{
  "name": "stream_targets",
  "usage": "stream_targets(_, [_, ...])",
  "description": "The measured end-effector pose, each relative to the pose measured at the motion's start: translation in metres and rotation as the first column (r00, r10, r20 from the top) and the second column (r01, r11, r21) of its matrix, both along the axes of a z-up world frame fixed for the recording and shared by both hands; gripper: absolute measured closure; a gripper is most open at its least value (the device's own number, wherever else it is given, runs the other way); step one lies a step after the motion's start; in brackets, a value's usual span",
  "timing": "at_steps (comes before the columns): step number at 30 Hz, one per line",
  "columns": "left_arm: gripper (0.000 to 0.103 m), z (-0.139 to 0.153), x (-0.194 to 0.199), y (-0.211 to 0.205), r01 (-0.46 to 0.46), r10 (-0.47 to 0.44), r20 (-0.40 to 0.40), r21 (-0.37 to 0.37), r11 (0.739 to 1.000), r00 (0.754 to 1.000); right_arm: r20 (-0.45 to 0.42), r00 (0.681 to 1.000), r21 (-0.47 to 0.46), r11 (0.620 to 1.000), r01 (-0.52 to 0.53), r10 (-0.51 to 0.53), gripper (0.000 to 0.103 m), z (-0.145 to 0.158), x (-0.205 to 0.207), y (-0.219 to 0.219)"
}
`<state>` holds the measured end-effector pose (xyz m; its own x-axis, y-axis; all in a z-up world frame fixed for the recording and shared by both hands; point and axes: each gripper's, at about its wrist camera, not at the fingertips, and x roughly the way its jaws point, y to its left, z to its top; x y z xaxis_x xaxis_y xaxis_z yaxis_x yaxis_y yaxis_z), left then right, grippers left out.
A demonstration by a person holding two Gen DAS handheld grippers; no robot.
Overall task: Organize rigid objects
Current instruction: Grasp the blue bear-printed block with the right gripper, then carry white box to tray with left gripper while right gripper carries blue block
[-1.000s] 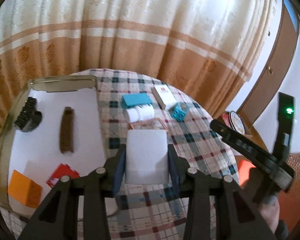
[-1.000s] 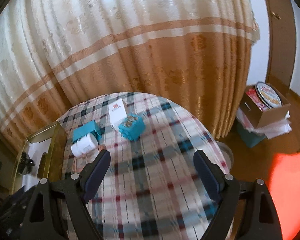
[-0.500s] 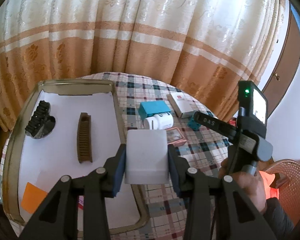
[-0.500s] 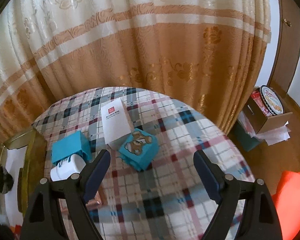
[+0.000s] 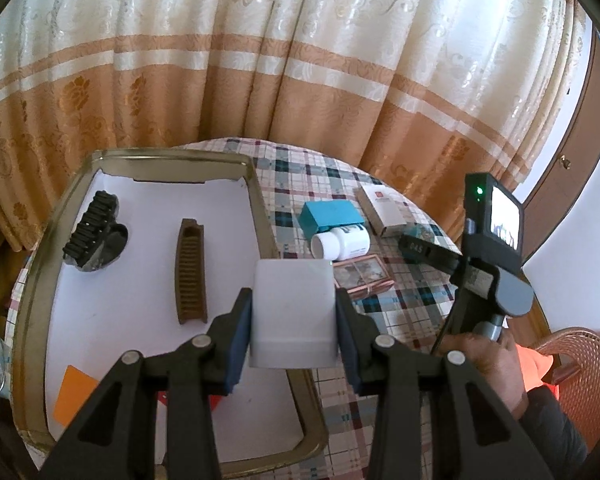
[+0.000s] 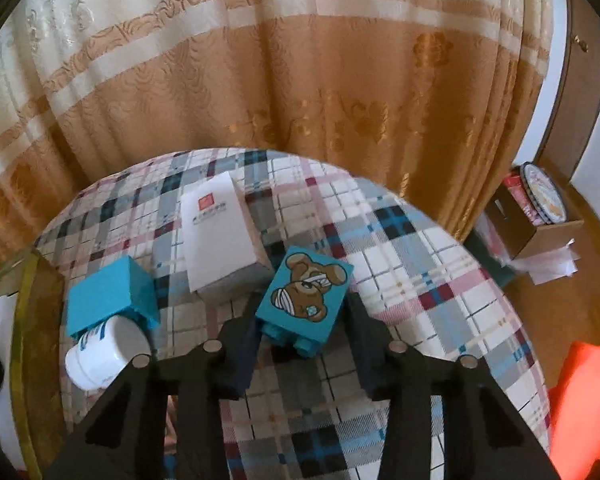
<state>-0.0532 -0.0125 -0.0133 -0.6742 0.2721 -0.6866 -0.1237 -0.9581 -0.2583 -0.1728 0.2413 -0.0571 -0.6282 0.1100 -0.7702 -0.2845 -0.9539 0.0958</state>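
Observation:
My left gripper (image 5: pixel 294 314) is shut on a white box (image 5: pixel 293 312), held above the right rim of the gold-rimmed tray (image 5: pixel 260 208). In the tray lie a black hair claw (image 5: pixel 94 232), a brown comb (image 5: pixel 190 272) and an orange card (image 5: pixel 74 394). My right gripper (image 6: pixel 302 332) is open, its fingers either side of a teal block with a bear picture (image 6: pixel 306 294) on the plaid tablecloth; it also shows in the left wrist view (image 5: pixel 416 246). I cannot tell whether the pads touch the block.
On the cloth lie a white carton with a red logo (image 6: pixel 218 236), a teal box (image 6: pixel 108 298), a white bottle on its side (image 6: pixel 104 354) and a pink-framed flat case (image 5: pixel 362 274). A curtain hangs behind the table. A cardboard box (image 6: pixel 536 216) stands on the floor at right.
My left gripper has carried the white box leftward, from over the cloth to over the tray's right rim. My right gripper has come down around the teal bear block.

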Motion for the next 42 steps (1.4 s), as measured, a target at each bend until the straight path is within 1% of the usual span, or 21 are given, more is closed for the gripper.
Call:
stream_targets(1, [0.064, 0.001, 0.001, 0.0, 0.0, 0.0, 0.0, 0.0, 1.0, 1.0, -0.004, 1.0, -0.01, 1.0, -0.01, 0.01, 0.066, 0.0, 0.002, 0.001])
stream_targets(4, [0.064, 0.001, 0.003, -0.002, -0.003, 0.003, 0.002, 0.004, 1.0, 1.0, -0.017, 0.999, -0.051, 0.998, -0.041, 0.04, 0.066, 0.005, 0.014, 0.002])
stream_targets(8, [0.064, 0.002, 0.009, -0.001, -0.001, 0.001, -0.001, -0.01, 1.0, 1.0, -0.064, 0.995, -0.07, 0.994, -0.082, 0.078, 0.066, 0.016, 0.047, -0.007])
stream_targets(13, [0.064, 0.002, 0.018, -0.003, -0.004, 0.004, 0.007, -0.024, 1.0, 1.0, -0.106, 0.988, -0.125, 0.984, -0.126, 0.113, 0.066, 0.026, 0.09, -0.026])
stream_targets(19, [0.064, 0.005, 0.031, -0.009, -0.016, 0.016, 0.004, -0.037, 0.999, 1.0, -0.146, 0.976, -0.121, 0.977, -0.178, 0.16, 0.066, 0.043, 0.123, -0.049])
stream_targets(21, [0.064, 0.007, 0.036, -0.013, -0.022, 0.022, 0.001, -0.036, 0.999, 1.0, -0.163, 0.972, -0.138, 0.972, -0.192, 0.169, 0.066, 0.049, 0.131, -0.053])
stream_targets(30, [0.064, 0.011, 0.046, -0.022, -0.034, 0.033, -0.011, -0.029, 0.999, 0.999, -0.199, 0.955, -0.156, 0.955, -0.251, 0.218, 0.065, 0.063, 0.157, -0.076])
stream_targets(34, [0.064, 0.013, 0.049, -0.026, -0.039, 0.039, -0.017, -0.023, 0.999, 0.999, -0.21, 0.947, -0.16, 0.947, -0.277, 0.242, 0.065, 0.069, 0.163, -0.086])
stream_targets(42, [0.064, 0.013, 0.049, -0.032, -0.049, 0.049, -0.016, -0.017, 0.999, 0.999, -0.208, 0.937, -0.159, 0.935, -0.317, 0.282, 0.065, 0.069, 0.168, -0.102])
